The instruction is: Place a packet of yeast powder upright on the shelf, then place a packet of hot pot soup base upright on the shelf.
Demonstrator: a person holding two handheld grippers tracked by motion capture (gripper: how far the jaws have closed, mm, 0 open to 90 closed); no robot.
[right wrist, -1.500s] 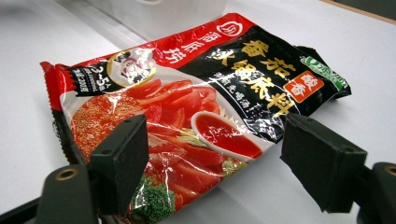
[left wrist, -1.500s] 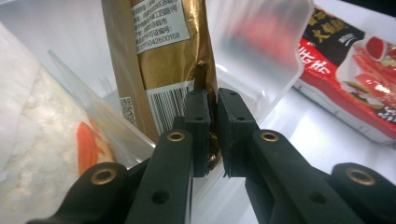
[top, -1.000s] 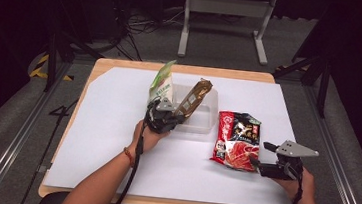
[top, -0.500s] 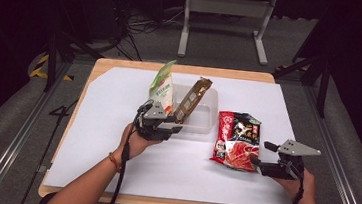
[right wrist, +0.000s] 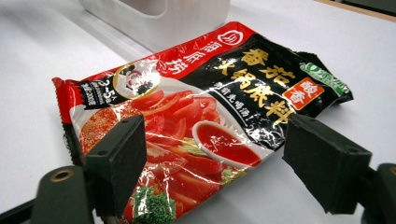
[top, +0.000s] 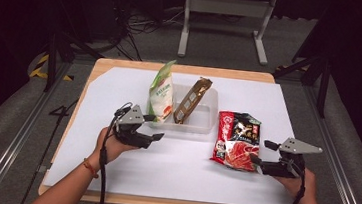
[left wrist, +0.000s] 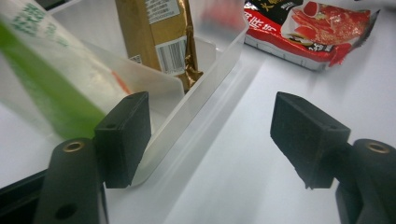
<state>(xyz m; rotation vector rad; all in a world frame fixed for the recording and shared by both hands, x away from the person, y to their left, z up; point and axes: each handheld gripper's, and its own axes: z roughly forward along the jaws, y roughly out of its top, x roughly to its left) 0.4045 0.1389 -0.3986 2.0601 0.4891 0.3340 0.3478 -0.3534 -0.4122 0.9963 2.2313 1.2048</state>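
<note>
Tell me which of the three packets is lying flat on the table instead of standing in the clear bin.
The red and black packet, flat on the white surface right of the clear bin. The green and white packet and the brown packet both stand in the bin.

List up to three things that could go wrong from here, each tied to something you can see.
1. The green packet and brown packet lean upright in the clear bin; a nudge from the open left tongs beside the rim could topple them.
2. The red packet lies flat; the open right tongs at its edge may slip on its glossy film.
</note>
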